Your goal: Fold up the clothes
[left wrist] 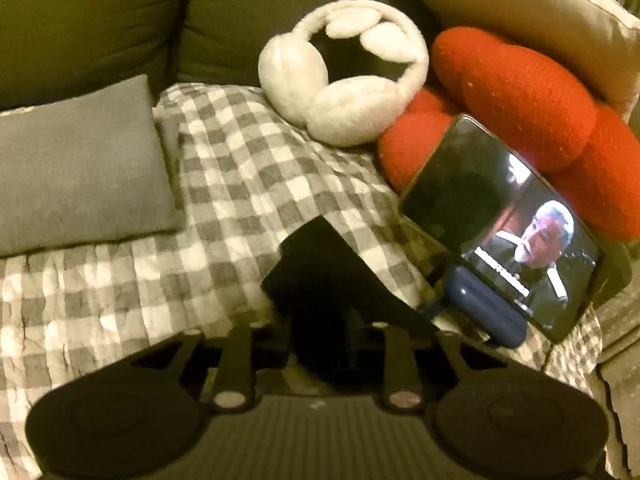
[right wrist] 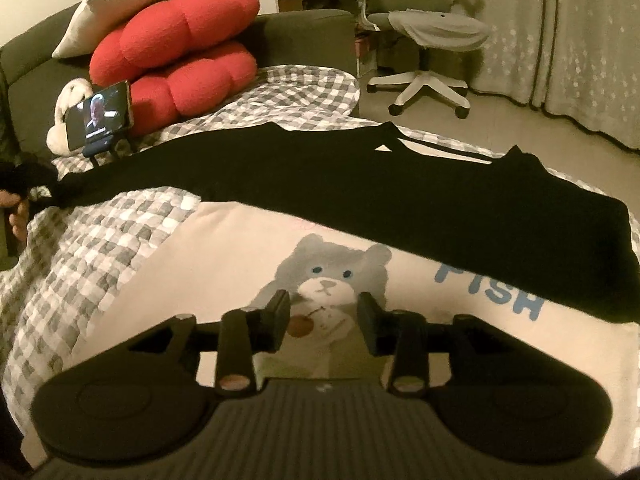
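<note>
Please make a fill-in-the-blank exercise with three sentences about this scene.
1. The black garment lies spread across a cream top printed with a grey ____.
2. The phone with the lit screen leans against the ____ knitted cushions.
3. The fluffy white earmuffs rest on the grey-and-white ____ blanket.

Missing words: bear; red; checked

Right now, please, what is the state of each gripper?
Left gripper: black garment covers its fingers; grip cannot be told.
Right gripper: open, holding nothing.
</note>
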`<state>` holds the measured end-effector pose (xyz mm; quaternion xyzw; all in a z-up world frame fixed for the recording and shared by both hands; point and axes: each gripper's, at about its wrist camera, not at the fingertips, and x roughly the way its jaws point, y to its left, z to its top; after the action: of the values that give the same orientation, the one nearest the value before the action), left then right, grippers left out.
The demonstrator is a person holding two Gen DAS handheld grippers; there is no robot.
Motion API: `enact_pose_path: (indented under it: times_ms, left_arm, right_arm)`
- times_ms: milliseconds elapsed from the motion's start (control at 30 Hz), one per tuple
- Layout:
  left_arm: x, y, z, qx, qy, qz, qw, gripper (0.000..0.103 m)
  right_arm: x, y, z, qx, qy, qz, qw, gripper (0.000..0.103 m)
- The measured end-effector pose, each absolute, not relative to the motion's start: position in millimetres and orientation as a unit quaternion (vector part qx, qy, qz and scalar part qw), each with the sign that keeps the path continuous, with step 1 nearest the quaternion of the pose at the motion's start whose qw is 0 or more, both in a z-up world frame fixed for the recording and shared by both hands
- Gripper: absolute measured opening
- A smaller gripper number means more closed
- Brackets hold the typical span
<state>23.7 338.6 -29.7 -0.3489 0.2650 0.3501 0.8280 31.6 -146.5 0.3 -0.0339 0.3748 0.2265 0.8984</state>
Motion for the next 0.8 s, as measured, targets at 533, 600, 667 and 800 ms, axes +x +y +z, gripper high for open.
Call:
enact_pose_path:
  times_ms: [533, 600, 667, 800]
  left_arm:
    - [0, 297, 29, -0.330, 0.151, 0.266, 0.893, 0.003]
    - [-1, 277, 40, -0.317, 0.133, 0.240, 0.908, 0.003]
    - [4, 249, 47, -0.295, 0.119, 0.203, 0.926, 0.003]
    - [23, 170, 52, -0.220, 0.128, 0.086, 0.963, 0.003]
  right_arm:
    - [30, -158, 10, -0.009, 0.358, 0.216, 0.909, 0.042]
    - [31, -161, 11, -0.001, 0.355, 0.213, 0.910, 0.042]
    - [32, -163, 12, 0.008, 0.353, 0.211, 0.911, 0.042]
    - [33, -170, 16, 0.037, 0.347, 0.209, 0.913, 0.042]
